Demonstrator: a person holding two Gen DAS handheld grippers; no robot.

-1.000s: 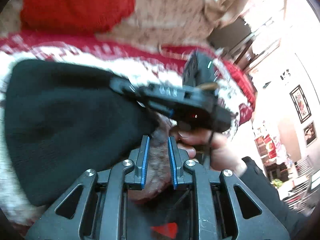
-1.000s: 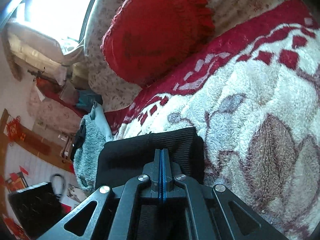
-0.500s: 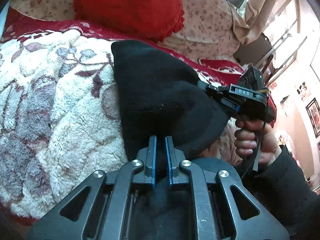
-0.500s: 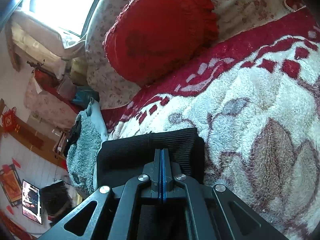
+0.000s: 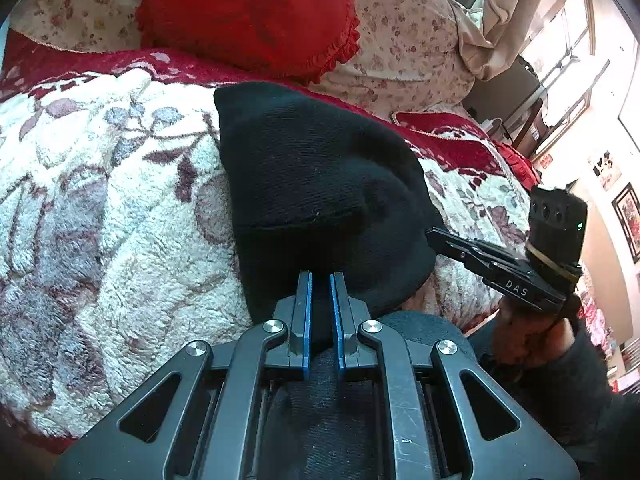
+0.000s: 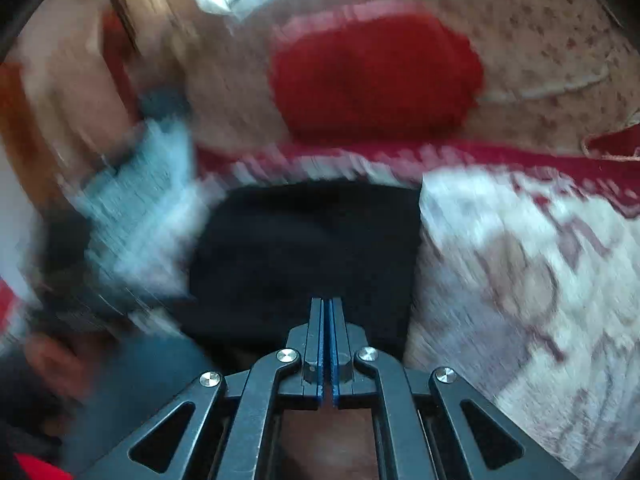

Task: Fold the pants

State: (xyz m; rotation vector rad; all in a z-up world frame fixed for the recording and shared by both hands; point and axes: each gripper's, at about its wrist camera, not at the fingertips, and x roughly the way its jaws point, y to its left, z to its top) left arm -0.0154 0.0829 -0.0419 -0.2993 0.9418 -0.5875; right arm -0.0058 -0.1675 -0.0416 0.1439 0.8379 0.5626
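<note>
Both grippers, the left gripper [image 5: 321, 280] and the right gripper [image 6: 326, 304], were pinched on the black pants [image 5: 316, 196], which lay bunched on the fluffy blanket [image 5: 120, 220] near the red cushion [image 5: 248, 12], so the cloth was best pulled flat and kept tight.

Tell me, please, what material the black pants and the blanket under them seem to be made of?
The black pants: probably a knitted fabric, matte; fine ribbed rows show on the surface. The blanket: apparently plush fleece, with a fluffy, clumped pile, cream with a dull purple flower pattern and a red border.
</note>
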